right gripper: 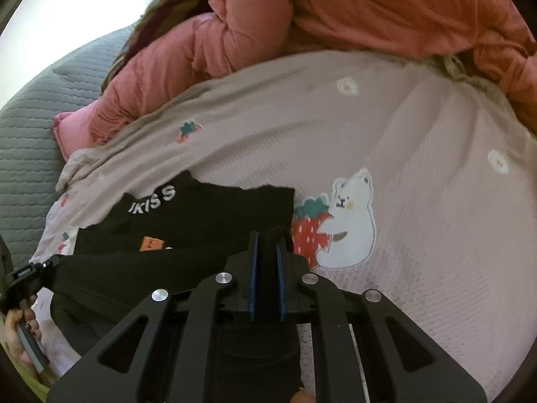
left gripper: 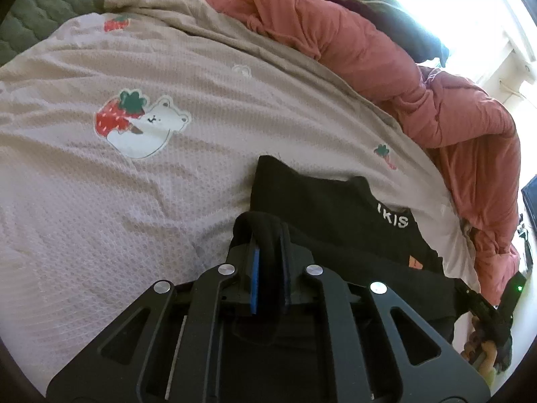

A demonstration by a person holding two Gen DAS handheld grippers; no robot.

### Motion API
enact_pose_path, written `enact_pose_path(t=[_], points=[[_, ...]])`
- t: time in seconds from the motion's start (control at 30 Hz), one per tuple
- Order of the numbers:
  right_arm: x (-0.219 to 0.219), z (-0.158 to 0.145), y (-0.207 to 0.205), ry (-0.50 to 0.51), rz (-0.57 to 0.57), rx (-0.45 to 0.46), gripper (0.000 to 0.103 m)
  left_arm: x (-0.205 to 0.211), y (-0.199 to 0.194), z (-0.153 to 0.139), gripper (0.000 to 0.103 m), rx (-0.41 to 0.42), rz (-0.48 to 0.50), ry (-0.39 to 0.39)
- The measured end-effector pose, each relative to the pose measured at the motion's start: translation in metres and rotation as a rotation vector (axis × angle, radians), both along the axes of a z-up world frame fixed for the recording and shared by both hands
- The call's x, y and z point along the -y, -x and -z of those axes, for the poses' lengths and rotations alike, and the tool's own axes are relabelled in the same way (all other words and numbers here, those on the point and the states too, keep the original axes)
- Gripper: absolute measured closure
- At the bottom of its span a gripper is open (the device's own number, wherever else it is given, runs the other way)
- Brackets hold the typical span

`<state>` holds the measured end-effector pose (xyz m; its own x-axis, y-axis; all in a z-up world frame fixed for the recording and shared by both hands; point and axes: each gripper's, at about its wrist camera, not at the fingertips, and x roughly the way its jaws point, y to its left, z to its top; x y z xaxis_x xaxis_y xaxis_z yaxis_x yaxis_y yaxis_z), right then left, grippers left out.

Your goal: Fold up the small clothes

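Observation:
A small black garment [left gripper: 322,208] with white letters and an orange patch lies on a pale pink waffle blanket [left gripper: 100,184]. My left gripper [left gripper: 268,235] is shut on a fold of its black edge. In the right wrist view the same garment [right gripper: 208,208] spreads to the left, and my right gripper [right gripper: 267,240] is shut on another black fold of it. Each gripper shows at the edge of the other's view, the right one [left gripper: 483,305] and the left one [right gripper: 30,275]. The cloth hangs stretched between them, just above the blanket.
The blanket [right gripper: 419,201] carries bear-and-strawberry prints [left gripper: 141,124]. A bunched salmon-pink duvet [left gripper: 386,67] lies along its far side, also in the right wrist view [right gripper: 302,27]. A green quilted cover [left gripper: 40,10] lies beyond. Dark clothes [left gripper: 396,10] pile by a bright window.

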<state>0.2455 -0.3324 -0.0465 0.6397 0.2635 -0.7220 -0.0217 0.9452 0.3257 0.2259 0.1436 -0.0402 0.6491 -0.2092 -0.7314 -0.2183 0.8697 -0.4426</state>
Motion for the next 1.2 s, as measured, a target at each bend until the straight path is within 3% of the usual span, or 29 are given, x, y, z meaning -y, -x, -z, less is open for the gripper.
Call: enact_pose_path(t=[0.1, 0.13, 0.17, 0.2, 0.23, 0.43, 0.6, 0.87, 0.93, 1.0, 1.2], points=[[-0.001, -0.001, 0.003, -0.005, 0.004, 0.005, 0.089, 0.001, 0.003, -0.004, 0.096, 0.021, 0.022, -0.014], [-0.001, -0.003, 0.004, -0.003, 0.008, 0.008, 0.080, 0.002, 0.004, -0.006, 0.094, 0.025, 0.026, -0.015], [0.000, -0.006, 0.007, 0.007, 0.017, 0.019, 0.072, 0.003, 0.007, -0.008, 0.088, 0.031, 0.028, -0.018], [0.000, -0.009, 0.010, 0.017, 0.024, 0.032, 0.059, 0.003, 0.010, -0.011, 0.070, 0.039, 0.020, -0.036], [0.002, -0.013, 0.013, 0.028, 0.032, 0.047, 0.056, 0.003, 0.013, -0.014, 0.064, 0.053, 0.015, -0.057], [-0.007, -0.042, 0.046, 0.072, -0.002, 0.146, 0.056, 0.001, 0.028, -0.034, 0.064, 0.105, 0.007, -0.108], [-0.035, -0.059, 0.076, 0.108, -0.110, 0.201, 0.056, 0.026, 0.043, -0.050, 0.064, 0.151, 0.093, -0.166], [-0.070, -0.051, 0.106, 0.133, -0.236, 0.166, 0.057, 0.087, 0.062, -0.030, 0.064, 0.096, 0.299, -0.229], [-0.074, -0.046, 0.111, 0.149, -0.251, 0.150, 0.061, 0.100, 0.067, -0.024, 0.067, 0.080, 0.355, -0.264], [-0.076, -0.039, 0.115, 0.166, -0.262, 0.132, 0.062, 0.108, 0.069, -0.019, 0.074, 0.068, 0.383, -0.292], [-0.079, -0.014, 0.118, 0.218, -0.263, 0.073, 0.062, 0.109, 0.066, -0.002, 0.074, 0.017, 0.373, -0.331]])
